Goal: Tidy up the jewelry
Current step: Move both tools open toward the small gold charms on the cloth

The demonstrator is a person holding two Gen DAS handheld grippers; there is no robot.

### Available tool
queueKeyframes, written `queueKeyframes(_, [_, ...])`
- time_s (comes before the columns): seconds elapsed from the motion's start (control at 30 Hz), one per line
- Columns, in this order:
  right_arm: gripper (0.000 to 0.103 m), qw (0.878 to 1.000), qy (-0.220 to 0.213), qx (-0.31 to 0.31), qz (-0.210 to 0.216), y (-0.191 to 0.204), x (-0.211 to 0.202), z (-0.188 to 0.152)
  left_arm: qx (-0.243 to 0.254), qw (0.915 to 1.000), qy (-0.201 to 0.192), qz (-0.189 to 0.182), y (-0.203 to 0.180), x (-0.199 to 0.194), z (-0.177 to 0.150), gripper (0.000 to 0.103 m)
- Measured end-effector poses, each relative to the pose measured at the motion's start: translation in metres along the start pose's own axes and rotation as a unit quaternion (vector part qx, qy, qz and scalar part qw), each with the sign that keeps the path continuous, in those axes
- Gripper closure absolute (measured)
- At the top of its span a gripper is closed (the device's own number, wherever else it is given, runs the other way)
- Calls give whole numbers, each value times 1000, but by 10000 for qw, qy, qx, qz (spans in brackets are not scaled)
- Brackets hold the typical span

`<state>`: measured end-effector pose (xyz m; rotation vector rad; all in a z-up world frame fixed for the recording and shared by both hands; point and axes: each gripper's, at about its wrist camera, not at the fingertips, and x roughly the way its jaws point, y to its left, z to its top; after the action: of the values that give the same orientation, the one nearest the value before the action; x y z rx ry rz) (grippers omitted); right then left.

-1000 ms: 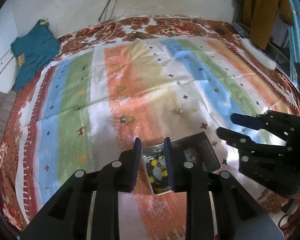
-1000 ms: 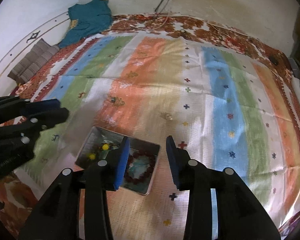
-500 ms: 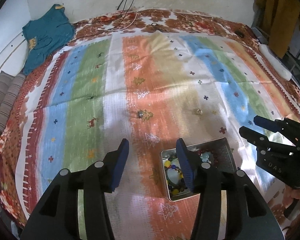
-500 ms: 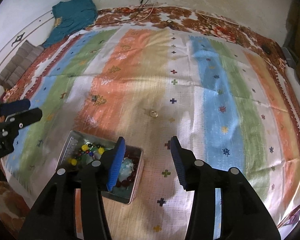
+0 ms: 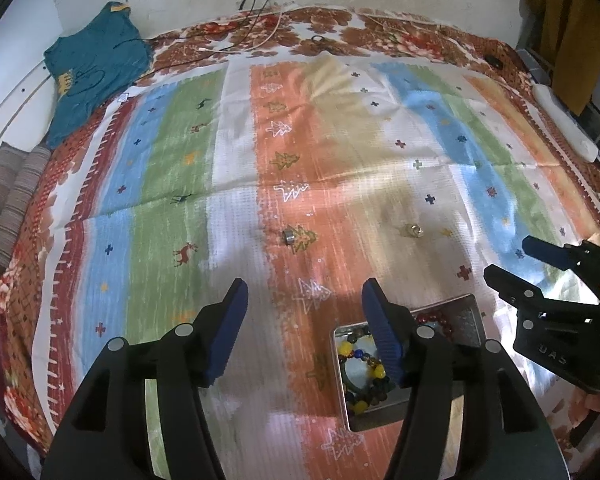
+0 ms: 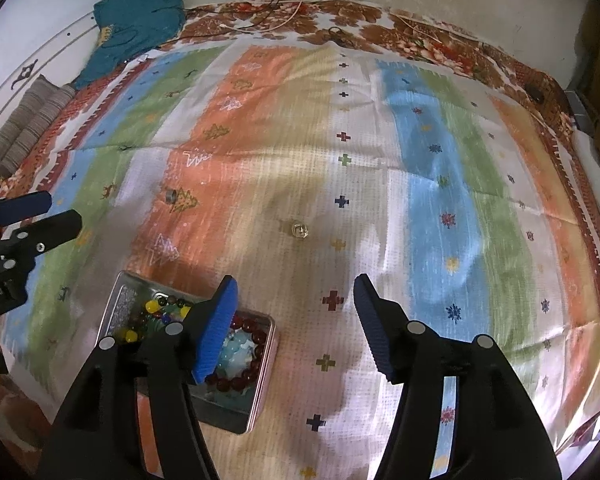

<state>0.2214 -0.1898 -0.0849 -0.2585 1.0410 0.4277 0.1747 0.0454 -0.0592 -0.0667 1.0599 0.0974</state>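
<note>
- Left wrist view: left claw [image 5: 302, 320] spread wide, empty; right claw [image 6: 294, 312] likewise.
- Metal tin [image 5: 470, 312] with bead bracelets [image 5: 362, 364] lies beneath.
- Farther, two small rings [image 5: 288, 236] [image 5: 413, 230] rest on the bedspread [image 5: 240, 240]: light, stiff, slippery; pinch across the band.

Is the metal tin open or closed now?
Open: no lid covers the metal tin, and the bead bracelets inside it show plainly.

bracelets [image 6: 242, 356] in tin [image 6: 120, 300], rings [image 6: 300, 230] beyond
</note>
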Motion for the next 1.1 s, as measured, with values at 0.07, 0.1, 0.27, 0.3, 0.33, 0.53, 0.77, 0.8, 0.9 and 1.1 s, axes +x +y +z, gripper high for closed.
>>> queueKeyframes(0.07, [40,10000,36,22,11,-1,3,2,34,10000,40,28,-1,4,2,44])
queueKeyframes(0.1, [40,10000,56,30,6,-1,6,4,31,10000,52,33,-1,6,4,44])
queueKeyframes(0.27, [40,9998,160,72,-12,-3,20,12,-61,9999,106,48,5,14,11,44])
queueKeyframes(0.3, [39,9998,181,80,-6,-4,23,13,-68,9999,133,53,7,17,12,44])
queueKeyframes(0.33, [39,9998,203,78,-7,-5,25,14,-65,9999,147,57,7,18,13,44])
queueKeyframes(0.53, [39,9995,300,39,-39,-4,39,20,-33,9997,243,41,7,28,18,44])
queueKeyframes(0.77, [39,9991,418,22,-60,-5,53,26,44,9991,431,47,5,47,27,44])
queueKeyframes(0.8, [39,9990,442,13,-62,-5,56,27,56,9990,433,39,4,48,27,44])
queueKeyframes(0.9, [39,9987,502,-7,-66,-4,64,29,101,9990,438,49,2,52,32,44])
queueKeyframes(1.1, [39,9980,621,75,-36,-7,77,33,106,9983,578,63,3,69,37,44])
